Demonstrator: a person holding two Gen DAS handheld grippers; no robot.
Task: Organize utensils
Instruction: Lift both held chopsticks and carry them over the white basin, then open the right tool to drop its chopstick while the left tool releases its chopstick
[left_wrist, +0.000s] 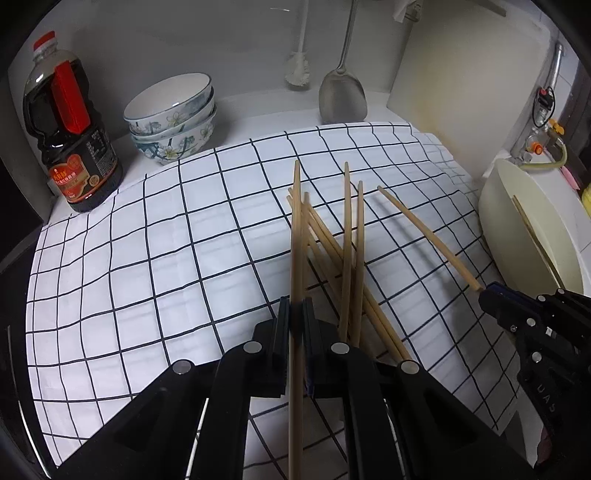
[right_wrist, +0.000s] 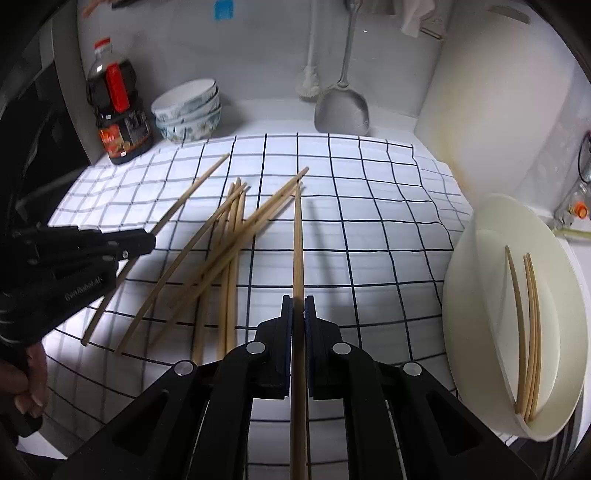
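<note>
My left gripper (left_wrist: 295, 306) is shut on one wooden chopstick (left_wrist: 295, 229), which runs straight up the left wrist view above a checked cloth (left_wrist: 147, 258). Several loose chopsticks (left_wrist: 332, 258) lie crossed in a pile just right of it. My right gripper (right_wrist: 298, 302) is shut on another chopstick (right_wrist: 298, 251). In the left wrist view that right gripper (left_wrist: 485, 291) shows at the right edge with its chopstick (left_wrist: 428, 238) slanting up-left. The left gripper (right_wrist: 149, 240) appears at the left of the right wrist view, beside the pile (right_wrist: 229, 240). A tilted white container (right_wrist: 465, 277) at the right holds three chopsticks (right_wrist: 526, 332).
A dark sauce bottle (left_wrist: 70, 140) and stacked floral bowls (left_wrist: 173, 118) stand at the back left. A metal spatula (left_wrist: 343, 96) and a white brush (left_wrist: 297, 70) hang on the back wall. A pale cutting board (left_wrist: 461, 74) leans at the back right, near a tap (left_wrist: 546, 103).
</note>
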